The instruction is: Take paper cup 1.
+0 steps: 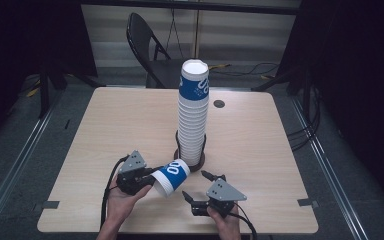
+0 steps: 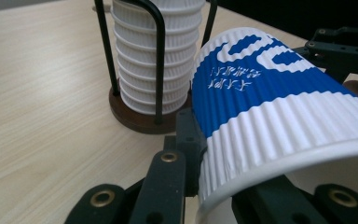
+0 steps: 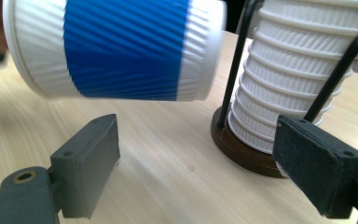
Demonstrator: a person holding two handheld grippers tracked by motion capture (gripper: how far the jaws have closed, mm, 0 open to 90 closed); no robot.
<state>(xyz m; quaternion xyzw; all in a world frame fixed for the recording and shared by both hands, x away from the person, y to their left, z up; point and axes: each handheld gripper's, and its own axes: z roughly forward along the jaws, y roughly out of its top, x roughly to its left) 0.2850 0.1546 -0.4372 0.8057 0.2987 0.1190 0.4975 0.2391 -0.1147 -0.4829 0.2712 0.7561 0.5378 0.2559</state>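
Note:
My left gripper (image 1: 154, 178) is shut on a blue-and-white ribbed paper cup (image 1: 172, 175), which lies tilted on its side above the table with its rim toward the gripper. In the left gripper view the cup (image 2: 279, 107) sits between the jaws, one finger (image 2: 189, 140) pressing its wall. A tall stack of matching cups (image 1: 194, 115) stands in a black wire holder on a brown round base (image 1: 200, 164). My right gripper (image 1: 196, 184) is open with nothing in it, low near the front edge. In its own view the gripper (image 3: 205, 163) is below the held cup (image 3: 121, 46) and beside the stack (image 3: 298, 70).
The light wooden table (image 1: 105, 130) has a small round grommet (image 1: 219, 104) behind the stack. A black folding chair (image 1: 147, 47) stands beyond the far edge. The wire holder's uprights (image 2: 158, 60) rise close to the held cup.

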